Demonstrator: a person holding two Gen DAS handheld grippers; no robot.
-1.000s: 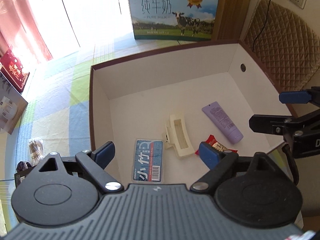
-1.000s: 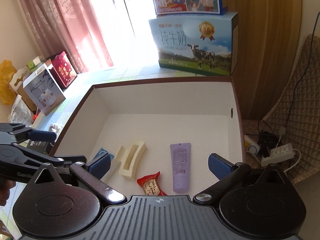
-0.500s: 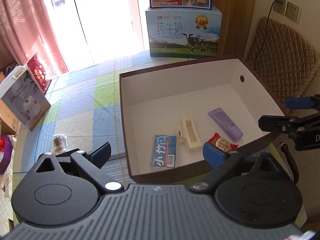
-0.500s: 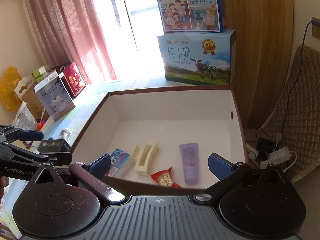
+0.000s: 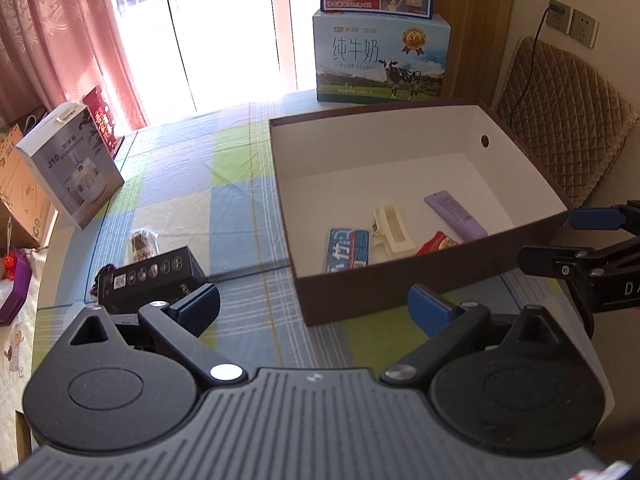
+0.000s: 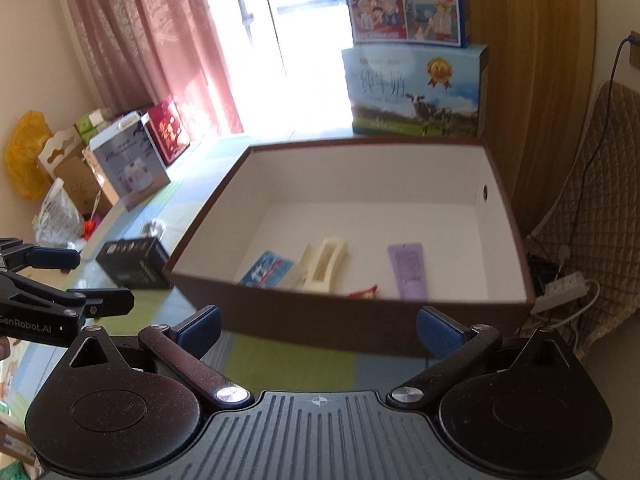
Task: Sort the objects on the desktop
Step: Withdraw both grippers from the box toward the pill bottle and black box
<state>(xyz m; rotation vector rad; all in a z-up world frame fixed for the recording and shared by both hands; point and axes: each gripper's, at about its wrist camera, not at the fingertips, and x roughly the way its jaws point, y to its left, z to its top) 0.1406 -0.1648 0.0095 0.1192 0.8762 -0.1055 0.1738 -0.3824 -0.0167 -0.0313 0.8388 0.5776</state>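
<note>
Left wrist view: left gripper (image 5: 314, 304) fingers standing released, empty. Black carton (image 5: 150, 278) lying just beyond left finger: judged light, rigid; gripping across narrow sides advisable.

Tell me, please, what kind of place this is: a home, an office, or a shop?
Most likely a home, perhaps a dining or living room. A checked tablecloth covers the table, pink curtains hang by a bright window, and a milk carton box stands at the table's far end.

Left tool (image 5: 314, 306): jaws wide, empty, above the counter (image 5: 240, 208).
Brown box (image 5: 400, 292): held blue packet (image 5: 347, 250), cream clip (image 5: 392, 232), purple tube (image 5: 456, 214).
Black box (image 5: 152, 276): left of it.
</note>
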